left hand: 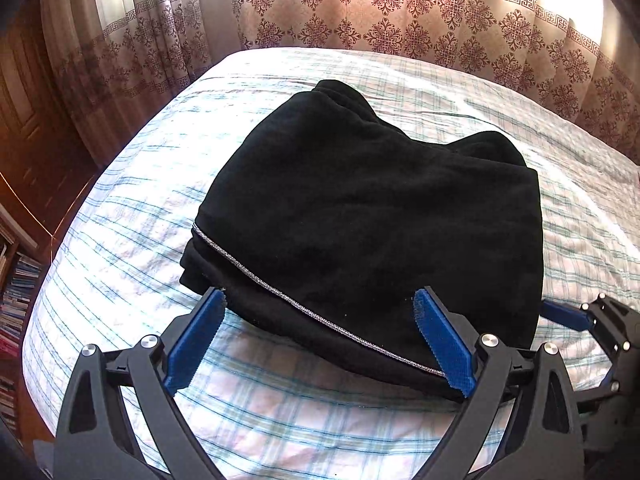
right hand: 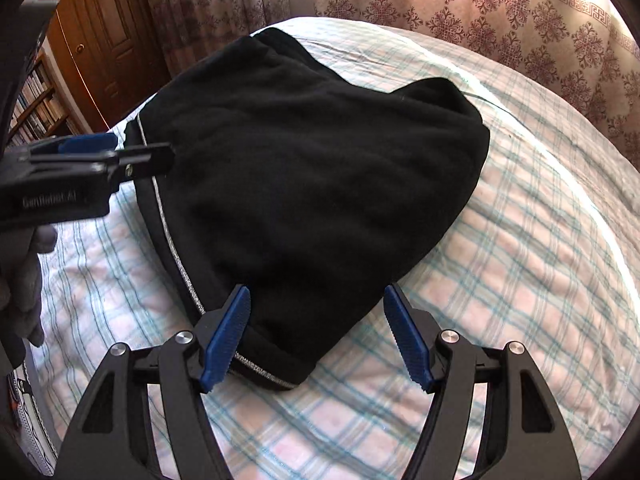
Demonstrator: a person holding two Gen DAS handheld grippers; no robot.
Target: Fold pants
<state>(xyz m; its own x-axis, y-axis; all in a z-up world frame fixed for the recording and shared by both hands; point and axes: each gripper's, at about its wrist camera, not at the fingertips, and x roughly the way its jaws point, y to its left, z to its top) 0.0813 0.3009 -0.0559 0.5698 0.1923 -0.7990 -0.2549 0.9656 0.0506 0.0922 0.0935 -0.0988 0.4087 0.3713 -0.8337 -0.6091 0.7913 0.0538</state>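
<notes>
Black pants (left hand: 360,208) lie folded in a thick bundle on the bed, a silver side stripe (left hand: 280,292) running along their near edge. My left gripper (left hand: 318,294) stands open at that edge, its blue pads (left hand: 192,344) wide apart with cloth between them, not pinched. In the right wrist view the pants (right hand: 304,168) fill the middle. My right gripper (right hand: 317,290) is open over their near corner, nothing pressed between its pads (right hand: 226,336). The left gripper (right hand: 132,150) shows at the bundle's left side. The right gripper (left hand: 592,320) shows beside the bundle's right edge.
The bed wears a plaid sheet (left hand: 280,408) with bare room around the bundle. Patterned curtains (left hand: 400,12) hang behind the bed. A wooden door (right hand: 104,40) and a bookshelf (right hand: 36,100) stand to the left. A gloved hand (right hand: 24,280) holds the left gripper.
</notes>
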